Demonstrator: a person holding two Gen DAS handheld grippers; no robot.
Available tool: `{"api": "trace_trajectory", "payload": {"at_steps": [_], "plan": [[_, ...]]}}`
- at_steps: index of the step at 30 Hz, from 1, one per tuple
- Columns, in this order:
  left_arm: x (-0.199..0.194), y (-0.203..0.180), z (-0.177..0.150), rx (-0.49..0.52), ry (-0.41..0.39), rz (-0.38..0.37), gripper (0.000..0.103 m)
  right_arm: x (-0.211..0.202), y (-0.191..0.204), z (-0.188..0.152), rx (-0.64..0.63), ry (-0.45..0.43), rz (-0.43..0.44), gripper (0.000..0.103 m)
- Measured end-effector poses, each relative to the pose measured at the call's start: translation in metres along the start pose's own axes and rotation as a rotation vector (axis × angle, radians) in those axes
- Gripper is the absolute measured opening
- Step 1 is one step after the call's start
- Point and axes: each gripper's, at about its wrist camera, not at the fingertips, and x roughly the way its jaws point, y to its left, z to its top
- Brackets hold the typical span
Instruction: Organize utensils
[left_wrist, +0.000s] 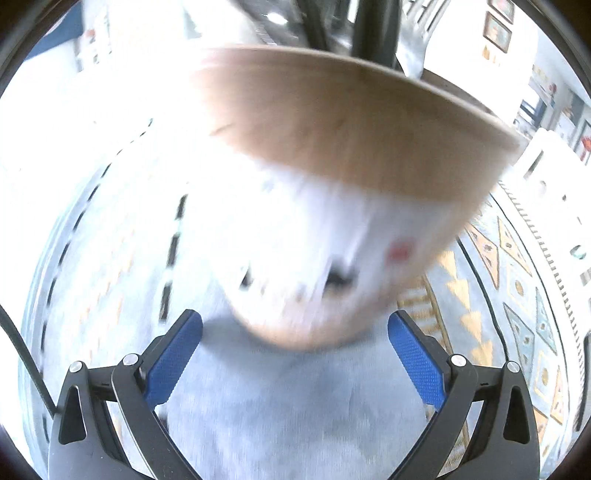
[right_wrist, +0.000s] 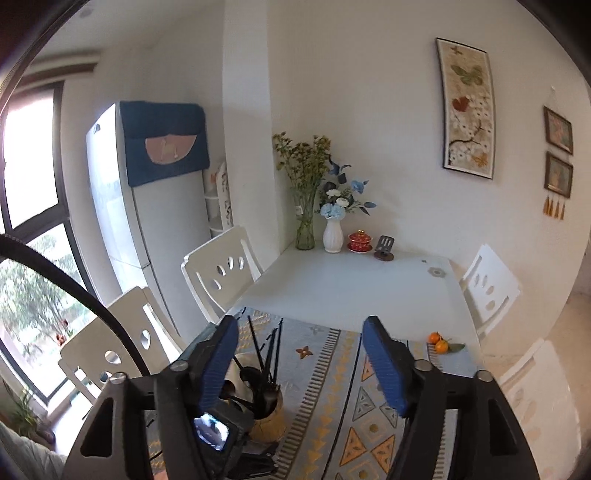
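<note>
Both grippers are spread wide with nothing in them: left gripper (left_wrist: 294, 328) hangs over a blurry wooden bowl (left_wrist: 354, 147), right gripper (right_wrist: 301, 363) beside the utensil holder (right_wrist: 266, 415) on the desk (right_wrist: 351, 284).

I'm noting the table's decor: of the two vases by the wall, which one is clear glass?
The taller vase on the left, holding yellow-green dried stems. The shorter white ribbed vase beside it is opaque and holds blue and white flowers.
</note>
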Motion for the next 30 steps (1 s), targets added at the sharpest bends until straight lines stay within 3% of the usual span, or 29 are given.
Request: {"api": "trace_trajectory", "payload": {"at_steps": [10, 15, 20, 24, 30], "plan": [[-0.054, -0.004, -0.029, -0.074, -0.034, 0.067, 0.101, -0.004, -0.029, -0.03, 0.152, 0.104, 0.06, 0.07], [-0.09, -0.008, -0.025, -0.124, -0.068, 0.079, 0.101, -0.007, -0.025, -0.036, 0.149, 0.147, 0.099, 0.07], [-0.128, -0.015, -0.013, -0.159, -0.122, 0.127, 0.101, -0.01, -0.01, -0.039, 0.089, 0.163, 0.041, 0.07], [-0.171, -0.013, -0.004, -0.185, -0.167, 0.166, 0.101, -0.008, -0.008, -0.048, 0.101, 0.196, 0.049, 0.07], [-0.22, -0.018, 0.016, -0.156, -0.256, 0.27, 0.101, 0.01, -0.021, -0.073, 0.17, 0.356, -0.021, 0.07]]}}
